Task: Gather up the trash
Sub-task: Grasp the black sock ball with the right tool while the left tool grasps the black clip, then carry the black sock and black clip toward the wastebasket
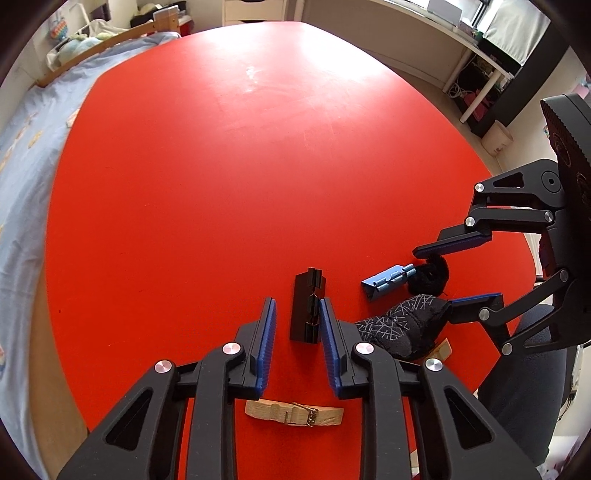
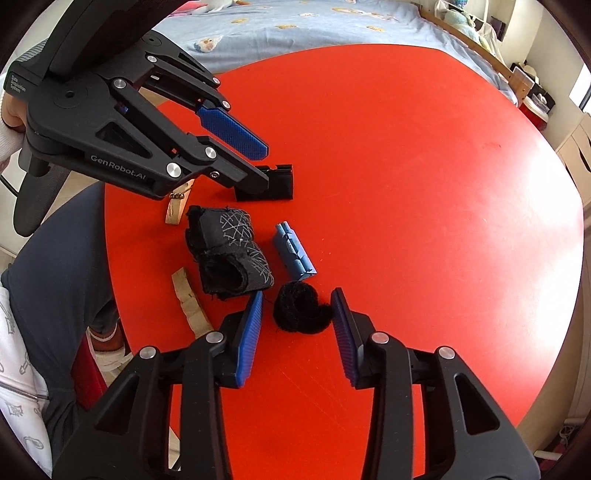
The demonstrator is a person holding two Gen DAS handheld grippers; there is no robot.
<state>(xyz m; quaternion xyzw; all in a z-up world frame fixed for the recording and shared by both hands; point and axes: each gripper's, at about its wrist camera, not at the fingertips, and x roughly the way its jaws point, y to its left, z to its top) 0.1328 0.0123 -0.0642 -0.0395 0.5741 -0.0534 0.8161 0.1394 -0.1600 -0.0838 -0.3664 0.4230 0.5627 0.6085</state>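
On the red table [image 1: 221,166] lie a black clip-like piece [image 1: 308,306], a blue clip [image 1: 388,282], a black fuzzy ball [image 1: 432,275], a black patterned cloth pouch [image 1: 402,325] and a wooden clothespin [image 1: 295,413]. My left gripper [image 1: 298,306] is open, its fingers on either side of the black piece. My right gripper [image 2: 297,299] is open around the black fuzzy ball [image 2: 301,310]. The right wrist view also shows the blue clip [image 2: 293,251], the pouch [image 2: 231,254], the black piece [image 2: 277,182], a wooden clothespin [image 2: 188,302] and the left gripper [image 2: 264,162].
A bed with a light blue sheet [image 1: 26,147] runs along the table's far side. A white desk [image 1: 443,33] stands at the back right. A dark chair [image 1: 524,387] sits at the table's near edge. A second wooden clothespin [image 2: 177,210] lies under the left gripper.
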